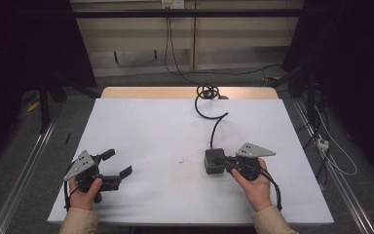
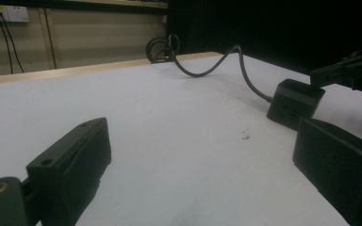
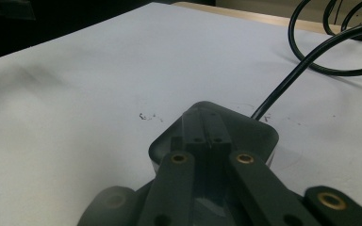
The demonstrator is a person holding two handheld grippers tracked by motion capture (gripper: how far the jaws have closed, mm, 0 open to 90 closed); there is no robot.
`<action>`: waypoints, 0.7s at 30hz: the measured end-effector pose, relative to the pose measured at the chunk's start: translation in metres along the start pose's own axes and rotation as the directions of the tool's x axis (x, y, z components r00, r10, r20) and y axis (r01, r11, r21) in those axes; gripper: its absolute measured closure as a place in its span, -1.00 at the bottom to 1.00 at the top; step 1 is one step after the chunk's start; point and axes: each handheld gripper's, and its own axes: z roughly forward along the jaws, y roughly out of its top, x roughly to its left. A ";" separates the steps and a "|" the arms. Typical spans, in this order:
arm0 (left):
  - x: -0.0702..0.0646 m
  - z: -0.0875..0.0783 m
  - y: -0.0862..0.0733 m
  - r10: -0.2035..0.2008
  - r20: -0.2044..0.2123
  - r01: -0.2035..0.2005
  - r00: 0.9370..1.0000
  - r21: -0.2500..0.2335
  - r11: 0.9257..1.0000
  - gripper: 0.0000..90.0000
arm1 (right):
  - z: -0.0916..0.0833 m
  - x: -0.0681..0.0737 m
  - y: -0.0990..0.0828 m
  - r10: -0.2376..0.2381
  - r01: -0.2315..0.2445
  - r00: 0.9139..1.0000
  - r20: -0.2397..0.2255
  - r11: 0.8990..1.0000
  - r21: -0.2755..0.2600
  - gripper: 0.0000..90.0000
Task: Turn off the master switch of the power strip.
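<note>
On the left of the table (image 1: 141,126), the left gripper (image 1: 119,165) rests low near the front edge with its jaws wide apart and nothing between them; in the left gripper view they frame bare white surface. A small dark scuff (image 1: 180,160) lies on the sheet between the two hands.

Right of centre sits a black box (image 1: 214,161), a power adapter by the look of it, flat on the table, its cord (image 1: 213,120) curling back to a coil (image 1: 207,91) at the far edge. The right gripper (image 1: 226,163) comes at the box from its right side. In the right gripper view its jaws stand pressed together, tips lying over the top of the box rather than clamped around it.

The step in hand looks like pushing or pinning the box. To do it well, keep the closed tips flat and centred on the lid, press straight, and mind the cord's stiffness, which could swing the box round. The left gripper could steady the far side.
</note>
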 end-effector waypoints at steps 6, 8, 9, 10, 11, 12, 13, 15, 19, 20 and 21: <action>0.000 0.000 0.000 0.000 0.001 0.000 1.000 0.002 1.000 -0.89 | 0.000 0.000 0.000 -0.003 0.003 1.000 0.003 1.000 0.000 1.00; 0.000 0.000 0.000 0.000 0.002 0.000 1.000 0.002 1.000 -0.89 | 0.000 0.000 0.000 -0.005 0.005 1.000 0.005 1.000 0.000 1.00; 0.000 0.000 0.000 0.000 0.002 0.000 1.000 0.001 1.000 -0.89 | 0.000 0.000 0.000 -0.008 0.008 1.000 0.007 1.000 0.002 1.00; 0.000 0.000 0.000 0.000 0.002 0.000 1.000 0.001 1.000 -0.89 | 0.000 0.000 0.000 -0.008 0.008 1.000 0.007 1.000 0.002 1.00; 0.000 0.000 0.000 0.001 0.002 -0.001 1.000 0.002 1.000 -0.89 | 0.000 0.000 0.000 -0.008 0.008 1.000 0.006 1.000 0.002 1.00; 0.000 0.000 0.000 0.001 0.002 -0.001 1.000 0.002 1.000 -0.89 | 0.000 0.000 -0.001 -0.009 0.009 1.000 0.006 1.000 0.003 1.00; 0.000 0.000 0.000 0.000 0.001 0.000 1.000 0.002 1.000 -0.89 | 0.000 0.000 -0.001 -0.010 0.010 1.000 0.006 1.000 0.003 1.00; 0.000 0.000 0.000 0.000 0.001 0.000 1.000 0.001 1.000 -0.89 | 0.001 0.000 -0.001 -0.012 0.012 1.000 0.007 1.000 0.005 1.00; 0.000 0.000 0.000 0.000 0.001 0.000 1.000 0.002 1.000 -0.89 | 0.001 0.000 -0.002 -0.011 0.011 1.000 0.006 1.000 0.006 1.00; 0.000 0.000 0.000 -0.001 0.001 0.001 1.000 0.002 1.000 -0.89 | 0.001 0.000 -0.002 -0.012 0.012 1.000 0.007 1.000 0.006 1.00; 0.000 0.000 0.000 0.000 0.001 0.000 1.000 0.002 1.000 -0.89 | 0.001 0.000 -0.002 -0.015 0.015 1.000 0.007 1.000 0.008 1.00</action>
